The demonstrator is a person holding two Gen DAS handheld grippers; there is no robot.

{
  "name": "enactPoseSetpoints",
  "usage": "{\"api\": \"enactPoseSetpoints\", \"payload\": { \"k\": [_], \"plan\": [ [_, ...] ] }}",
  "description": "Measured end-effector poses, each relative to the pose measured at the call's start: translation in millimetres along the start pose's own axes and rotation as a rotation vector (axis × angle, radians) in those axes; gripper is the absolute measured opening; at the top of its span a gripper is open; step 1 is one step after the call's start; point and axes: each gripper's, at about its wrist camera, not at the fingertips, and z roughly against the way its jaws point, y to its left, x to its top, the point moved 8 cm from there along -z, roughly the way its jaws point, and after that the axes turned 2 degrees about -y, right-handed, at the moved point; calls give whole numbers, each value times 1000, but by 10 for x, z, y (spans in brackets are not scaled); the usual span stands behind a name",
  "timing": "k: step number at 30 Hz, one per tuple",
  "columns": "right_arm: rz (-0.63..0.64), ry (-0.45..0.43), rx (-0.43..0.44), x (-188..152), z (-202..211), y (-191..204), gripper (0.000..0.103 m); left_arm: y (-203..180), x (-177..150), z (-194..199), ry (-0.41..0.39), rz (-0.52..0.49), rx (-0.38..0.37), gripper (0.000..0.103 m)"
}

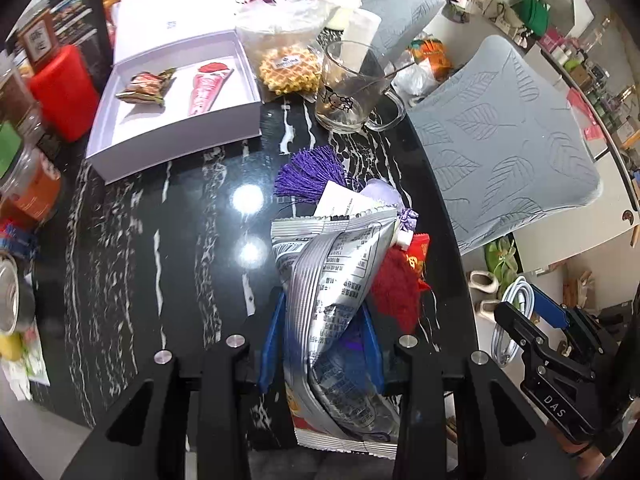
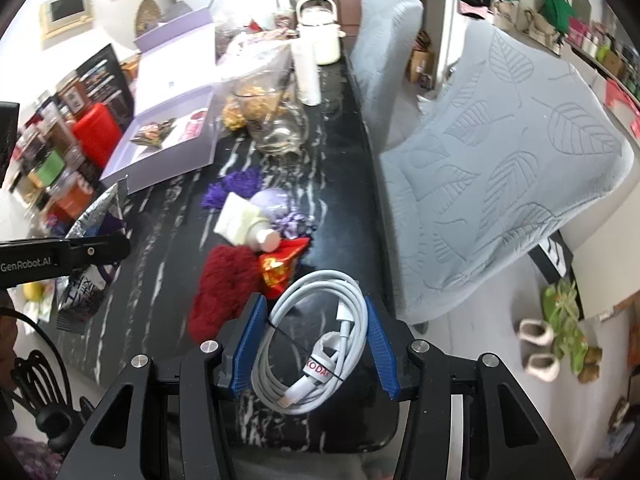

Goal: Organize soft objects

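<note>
left gripper (image 1: 322, 344): fingers clenched on crumpled silver foil snack bag (image 1: 340, 292), long axis along the fingers, top pointing away from camera
right gripper (image 2: 312, 348): fingers grasping coiled white charging cable (image 2: 316, 340), coil flat between the blue pads
key relation: open lavender cardboard box (image 1: 120, 148) lies up-left of the left fingers, across bare black marbled desk (image 1: 160, 240); left hand nearer it
box contents: red cone wrapper (image 1: 208, 88), dark crinkled wrapper (image 1: 146, 88)
loose pile: purple tassel (image 1: 308, 172), red fuzzy pouch (image 2: 224, 288), white squeeze tube (image 2: 244, 224), well short of box
obstacles: clear glass mug (image 1: 352, 88) and waffle packet (image 1: 290, 68) just right of box
</note>
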Motion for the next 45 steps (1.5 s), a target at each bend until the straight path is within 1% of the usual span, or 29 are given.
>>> {"api": "enactPoseSetpoints", "payload": {
  "k": [10,15,21,26,33,39,45],
  "plan": [
    [76,-48,85,-97,216,369,49,153,-311,384,-73,71,14,35],
    [128,-67,133,-156,306,576,49,209,-463,567,-110,83,49,35],
    [182,-63,174,-175,361,799,49,249,-519,753,-142,103,47,35],
    [211,-60,203,-86,346,980,49,337,-458,830,-154,121,37,35],
    [221,-51,223,102,263,1228,49,584,-324,847,-139,141,41,35],
    [239,-53,238,337,155,1493,50,844,-114,887,-149,147,46,35],
    [244,-70,250,607,74,1726,49,1102,164,916,-159,149,47,35]
  ]
}}
